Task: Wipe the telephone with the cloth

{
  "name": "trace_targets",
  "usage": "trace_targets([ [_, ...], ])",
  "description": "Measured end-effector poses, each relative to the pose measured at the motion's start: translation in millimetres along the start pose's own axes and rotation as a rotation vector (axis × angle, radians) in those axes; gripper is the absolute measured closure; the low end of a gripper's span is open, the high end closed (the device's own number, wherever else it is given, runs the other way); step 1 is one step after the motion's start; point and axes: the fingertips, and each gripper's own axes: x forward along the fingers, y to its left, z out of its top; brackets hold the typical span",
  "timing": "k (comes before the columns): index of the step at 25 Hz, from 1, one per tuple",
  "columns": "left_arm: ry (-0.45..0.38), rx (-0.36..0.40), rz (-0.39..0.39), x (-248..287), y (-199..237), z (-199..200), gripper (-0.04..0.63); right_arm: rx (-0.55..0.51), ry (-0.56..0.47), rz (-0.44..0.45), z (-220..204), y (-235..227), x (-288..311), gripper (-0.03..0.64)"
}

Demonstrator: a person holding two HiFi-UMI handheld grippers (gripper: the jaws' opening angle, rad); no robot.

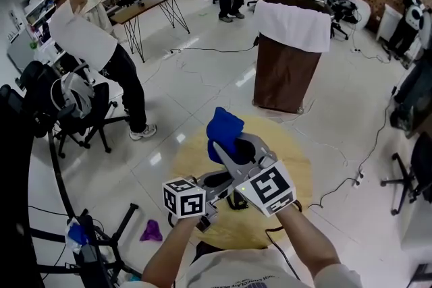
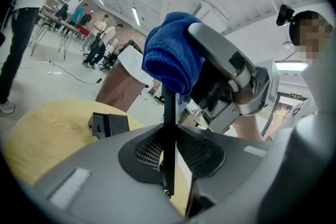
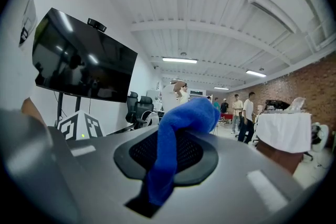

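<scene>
While right tongs (image 3: pixel 160 176) clench cloth (image 3: pixel 184 118), left tongs (image 2: pixel 168 168) tight on thin black slab (image 2: pixel 169 113), well inside round table's (image 1: pixel 302 168) rim.

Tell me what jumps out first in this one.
The blue cloth, bunched in the right gripper over the round yellow table, stands out first. Beside it the left gripper clamps a thin black slab seen edge-on. Behind stands a brown lectern draped in white.
</scene>
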Motion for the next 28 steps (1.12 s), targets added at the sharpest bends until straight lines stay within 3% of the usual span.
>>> trace_targets([
  [10,0.002,0.002,-0.008,0,-2,-1,0.531,-0.004,-0.038,-0.043,26,-27,8,0.555],
  [28,-0.018,-0.006,-0.015,-5,-2,3,0.531,0.022,-0.015,-0.152,11,-72,-10,0.555],
])
